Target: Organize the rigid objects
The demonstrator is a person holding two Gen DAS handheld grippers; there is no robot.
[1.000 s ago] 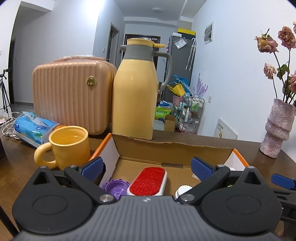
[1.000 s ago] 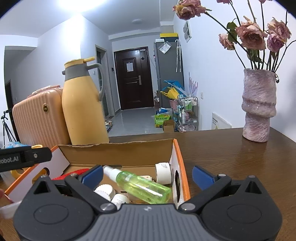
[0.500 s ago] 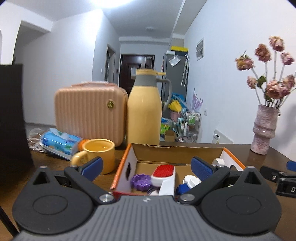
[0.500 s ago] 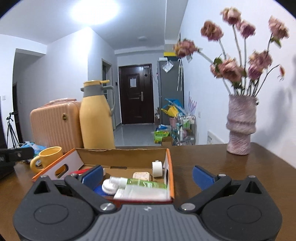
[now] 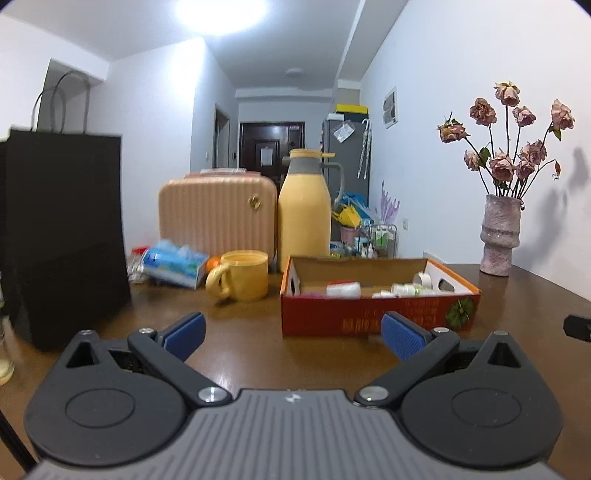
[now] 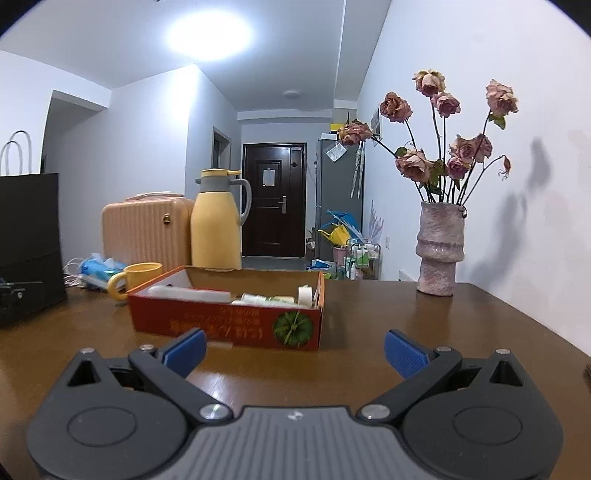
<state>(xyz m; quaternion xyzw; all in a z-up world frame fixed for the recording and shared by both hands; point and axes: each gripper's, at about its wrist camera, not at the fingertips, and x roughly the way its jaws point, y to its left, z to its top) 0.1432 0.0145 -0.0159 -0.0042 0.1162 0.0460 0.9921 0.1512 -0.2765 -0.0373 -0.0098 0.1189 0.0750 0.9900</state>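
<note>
I hold my left gripper [image 5: 291, 334] and right gripper [image 6: 293, 347] level above the table [image 6: 406, 325] — fingers spread wide, empty. The filled box [image 5: 376, 314] sits at twelve o'clock.

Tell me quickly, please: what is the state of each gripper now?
Left gripper: open, holding nothing.
Right gripper: open, holding nothing.

Bright ceiling light [image 5: 221, 14] glares; fisheye edges bend, slight blur.
</note>
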